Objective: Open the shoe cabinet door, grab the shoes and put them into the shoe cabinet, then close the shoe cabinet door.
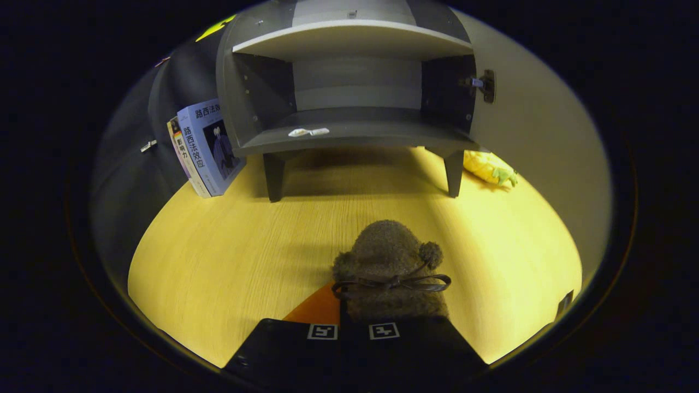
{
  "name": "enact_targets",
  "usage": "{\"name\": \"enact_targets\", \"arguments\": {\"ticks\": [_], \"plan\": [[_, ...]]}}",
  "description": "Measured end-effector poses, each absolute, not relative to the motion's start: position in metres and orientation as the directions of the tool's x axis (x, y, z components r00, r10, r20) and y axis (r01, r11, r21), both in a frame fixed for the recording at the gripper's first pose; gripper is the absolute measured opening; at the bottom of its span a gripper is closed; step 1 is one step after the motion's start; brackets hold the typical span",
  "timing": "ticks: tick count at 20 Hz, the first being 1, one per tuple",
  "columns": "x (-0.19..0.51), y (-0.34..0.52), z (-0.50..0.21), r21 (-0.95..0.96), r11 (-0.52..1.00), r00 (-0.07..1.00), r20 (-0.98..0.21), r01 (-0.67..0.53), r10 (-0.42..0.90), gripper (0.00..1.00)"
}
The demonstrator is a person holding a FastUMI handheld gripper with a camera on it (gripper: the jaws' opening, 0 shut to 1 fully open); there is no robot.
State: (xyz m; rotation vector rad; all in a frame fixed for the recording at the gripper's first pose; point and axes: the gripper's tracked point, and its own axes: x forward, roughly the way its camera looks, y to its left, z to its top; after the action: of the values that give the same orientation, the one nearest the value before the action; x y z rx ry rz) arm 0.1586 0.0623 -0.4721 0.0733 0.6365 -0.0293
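A fuzzy brown shoe [390, 262] with a thin dark bow across it sits right at my fingers, its toe pointing toward the cabinet. My gripper [353, 329] has its fingers drawn close together on the shoe's near end, which they hide. An orange patch [318, 309] shows beside the shoe on the left. Beyond the shoe stands the grey shoe cabinet [355, 131] on short legs. Its door [535, 125] is swung wide open to the right, hinge [486, 85] showing. The lower compartment holds only a small white packet [308, 131] at its front edge.
The yellow wooden tabletop [229, 245] stretches between the shoe and the cabinet. Books [206, 146] lean against the cabinet's left side. A yellow plush toy [489, 166] lies by the right leg, under the open door. An upper shelf [355, 34] spans the cabinet.
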Motion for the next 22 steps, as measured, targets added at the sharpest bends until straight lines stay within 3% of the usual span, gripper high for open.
{"name": "enact_targets", "arguments": {"ticks": [12, 22], "plan": [[0.161, 0.068, -0.248, 0.102, 0.994, 0.882, -0.47, 0.026, 0.026, 0.06], [0.246, 0.08, -0.134, 0.112, 0.993, 0.903, -0.422, -0.028, 0.073, 0.06]]}}
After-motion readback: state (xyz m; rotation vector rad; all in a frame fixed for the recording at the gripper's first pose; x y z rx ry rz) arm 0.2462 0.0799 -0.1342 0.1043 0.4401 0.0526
